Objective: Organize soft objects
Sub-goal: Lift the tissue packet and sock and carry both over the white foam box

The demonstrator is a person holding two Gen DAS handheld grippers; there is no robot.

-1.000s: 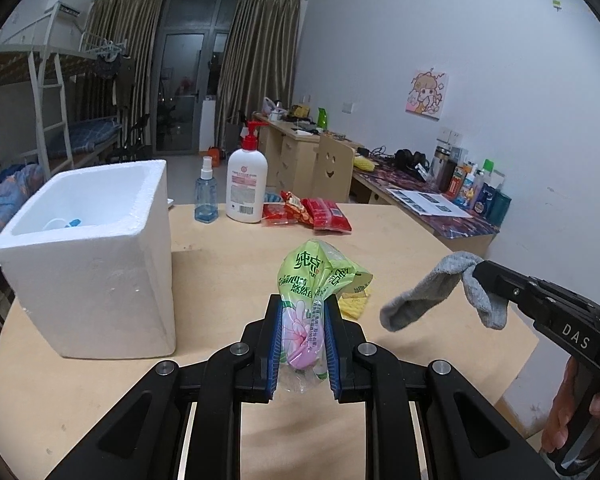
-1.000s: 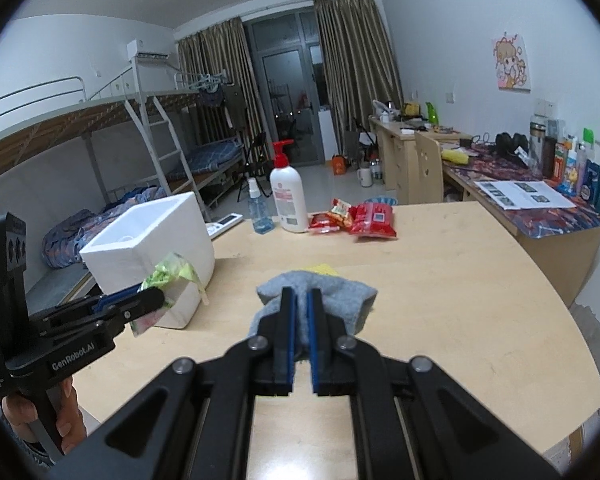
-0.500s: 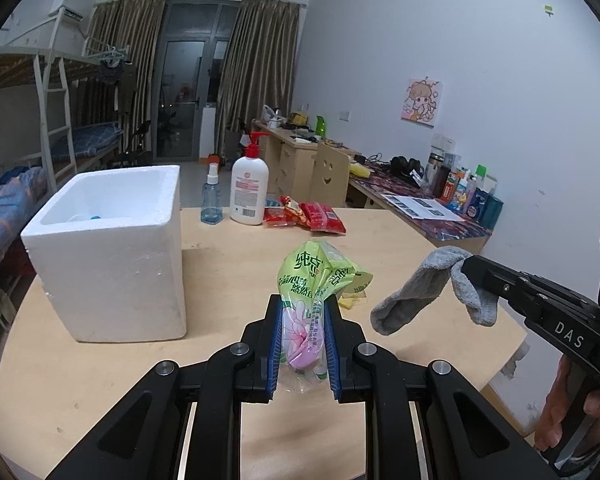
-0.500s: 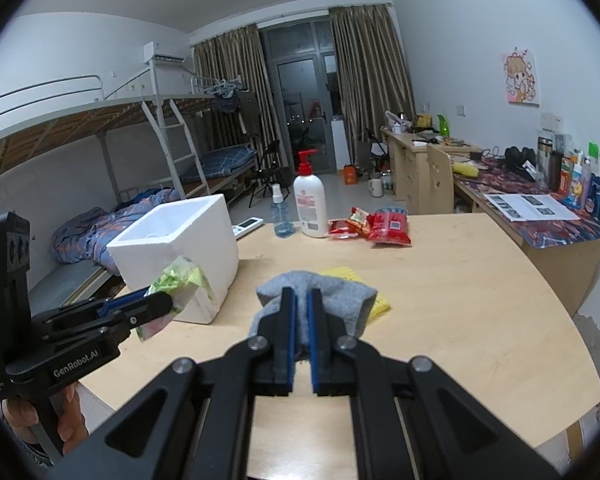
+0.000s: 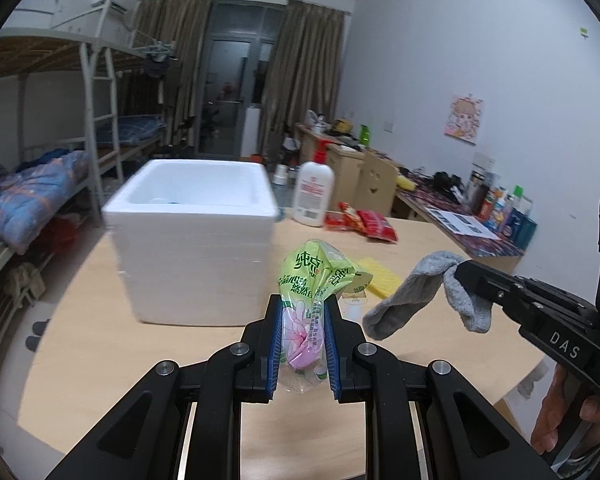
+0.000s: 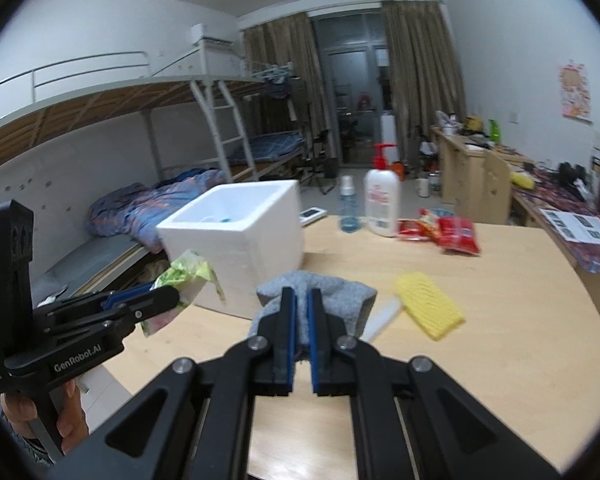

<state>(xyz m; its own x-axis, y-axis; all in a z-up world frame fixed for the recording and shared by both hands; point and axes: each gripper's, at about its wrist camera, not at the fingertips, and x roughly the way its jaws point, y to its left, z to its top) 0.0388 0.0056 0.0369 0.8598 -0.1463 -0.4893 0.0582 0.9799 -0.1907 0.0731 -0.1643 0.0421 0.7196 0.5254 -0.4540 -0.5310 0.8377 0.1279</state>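
Note:
My left gripper [image 5: 302,314] is shut on a green and pink plastic tissue pack [image 5: 318,276], held above the wooden table [image 5: 100,340] just in front of the white foam box [image 5: 196,240]. From the right wrist view the same pack [image 6: 188,276] hangs in the left gripper [image 6: 168,300] beside the foam box [image 6: 240,236]. My right gripper [image 6: 302,300] is shut on a grey sock [image 6: 340,296], which droops from the right gripper [image 5: 460,272] as a limp sock [image 5: 416,296] in the left wrist view. The box stands open at the top.
A yellow sponge cloth [image 6: 428,304] lies flat on the table. Red snack packets [image 6: 452,232], a white pump bottle [image 6: 382,204] and a small spray bottle [image 6: 348,208] stand at the far edge. A bunk bed [image 6: 160,208] is left, desks right.
Both grippers have swung left with their loads. The foam box now sits nearer the centre of both views, closer to the tissue pack, and the yellow cloth is uncovered to the right.

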